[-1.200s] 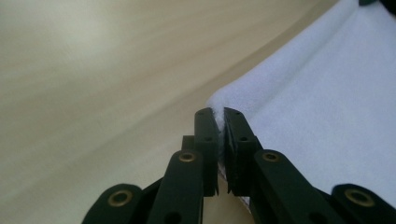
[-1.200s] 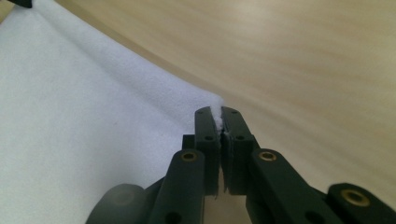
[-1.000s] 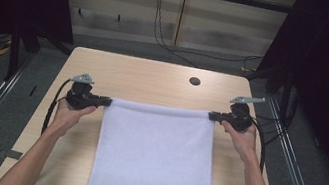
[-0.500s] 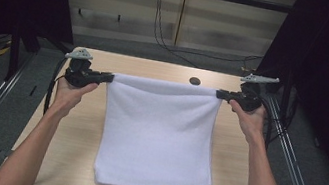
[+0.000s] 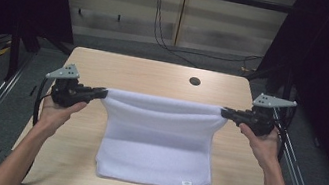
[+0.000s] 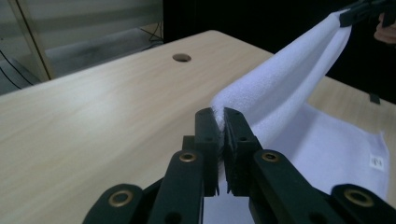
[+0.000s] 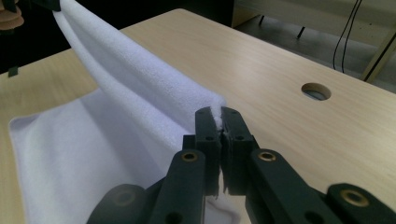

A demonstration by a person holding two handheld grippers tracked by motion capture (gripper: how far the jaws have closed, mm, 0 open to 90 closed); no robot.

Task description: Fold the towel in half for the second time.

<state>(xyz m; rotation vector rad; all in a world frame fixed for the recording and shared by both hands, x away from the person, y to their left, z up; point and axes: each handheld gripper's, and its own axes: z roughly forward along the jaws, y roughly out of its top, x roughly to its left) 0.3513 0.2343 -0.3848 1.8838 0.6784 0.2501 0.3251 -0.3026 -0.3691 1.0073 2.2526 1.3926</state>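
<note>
White terry cloth: one towel [image 5: 158, 142] is in hand, its far edge lifted and stretched level across the middle of the high view, its near part lying flat on the worktop [image 5: 145, 71] at lower centre. I see two forearms entering from the bottom corners of that view, angled outward, each hand wrapped around one tool at mid-height. My left hand-held gripper [image 5: 104, 93] points toward frame centre, jaws pressed together on the towel's left corner; the left gripper view shows cloth pinched between the pads [image 6: 233, 135]. My right hand-held gripper [image 5: 224, 113] mirrors it, jaws clamped on the right corner. Count: two hand-held grippers, one towel, one round hole [image 5: 194, 81] in the worktop at upper centre-right, one small label [image 5: 186, 184] on the towel's near hem.
</note>
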